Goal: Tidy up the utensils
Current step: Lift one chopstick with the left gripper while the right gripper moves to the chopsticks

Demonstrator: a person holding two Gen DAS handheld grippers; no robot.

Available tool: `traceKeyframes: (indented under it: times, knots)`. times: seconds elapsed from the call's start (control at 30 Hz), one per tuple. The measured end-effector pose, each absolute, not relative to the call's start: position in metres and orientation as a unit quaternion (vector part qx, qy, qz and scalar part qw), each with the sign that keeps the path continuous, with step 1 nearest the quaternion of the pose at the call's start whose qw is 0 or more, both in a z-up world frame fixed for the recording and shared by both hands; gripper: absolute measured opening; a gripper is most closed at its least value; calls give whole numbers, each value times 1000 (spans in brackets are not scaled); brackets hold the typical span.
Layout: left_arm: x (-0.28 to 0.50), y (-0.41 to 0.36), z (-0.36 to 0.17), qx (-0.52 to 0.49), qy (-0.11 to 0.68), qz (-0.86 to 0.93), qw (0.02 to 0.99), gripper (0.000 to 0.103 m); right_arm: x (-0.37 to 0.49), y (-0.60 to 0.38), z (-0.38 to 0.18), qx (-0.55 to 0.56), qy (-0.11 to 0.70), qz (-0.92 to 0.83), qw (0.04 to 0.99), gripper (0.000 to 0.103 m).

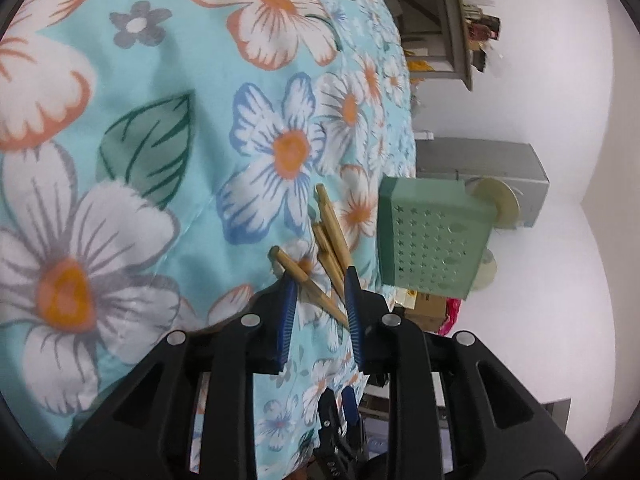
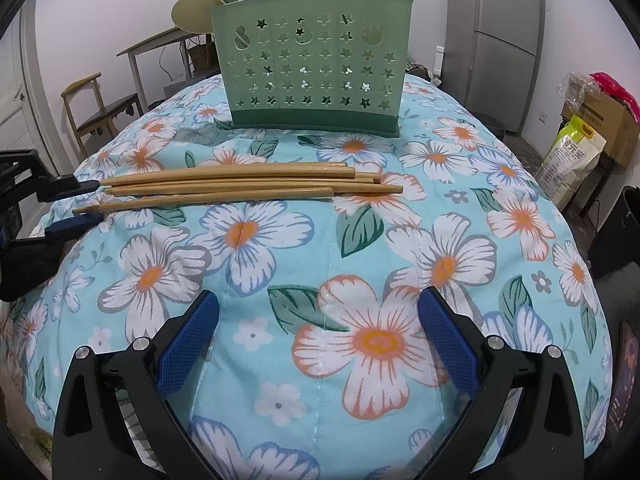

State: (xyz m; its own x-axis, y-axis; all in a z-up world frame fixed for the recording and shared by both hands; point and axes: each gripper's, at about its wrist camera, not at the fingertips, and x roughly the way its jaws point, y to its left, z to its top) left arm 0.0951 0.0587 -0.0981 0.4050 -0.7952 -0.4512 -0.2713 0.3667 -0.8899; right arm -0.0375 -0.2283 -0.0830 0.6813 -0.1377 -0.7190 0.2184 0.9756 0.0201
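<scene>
Chopsticks (image 2: 240,184) are lying in a loose bundle across the flowered cloth (image 2: 360,240), their thin tips reaching in between the jaws of the left gripper (image 2: 80,202). Those jaws are standing a little apart around the tips, and no blue pad looks to be pressing on the wood, so nothing is being held there. In the left wrist view the same sticks (image 1: 326,256) are fanning out ahead of the blue pads, one crossing over the others. Farther toward the near edge of the table, the right gripper (image 2: 318,344) is hovering wide open over bare cloth, well apart from the bundle and holding nothing.

Beyond the chopsticks, the green star-punched utensil holder (image 2: 312,68) is standing upright near the far edge, apparently still waiting to receive them.

Risk, as I judge it, is coming from the fan-out: closing on uneven tips could catch only some sticks, leaving others rolling across the soft, rumpled cloth. Lifting a long bundle by its thin end could also let it droop or slip free.
</scene>
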Motion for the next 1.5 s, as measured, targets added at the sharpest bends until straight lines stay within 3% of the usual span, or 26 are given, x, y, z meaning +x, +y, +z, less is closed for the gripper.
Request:
traceKeyframes:
  times: [0.13,0.73,1.23,1.5]
  knots:
    - [95,58,-102,-524,511,-177,658,11,-37,-229,-83,53,388,-97,915,97]
    - [81,72,-95,-525,486,-208,667,8,-36,-230,-83,57,388,-95,915,97]
    - [74,94,-3,-477,349,-311,744,4,-44,-231,-76,50,394,-92,913,97]
    - [74,119,45,-435,267,-314,801,4,-32,-185,-35,-76,331,-67,938,74]
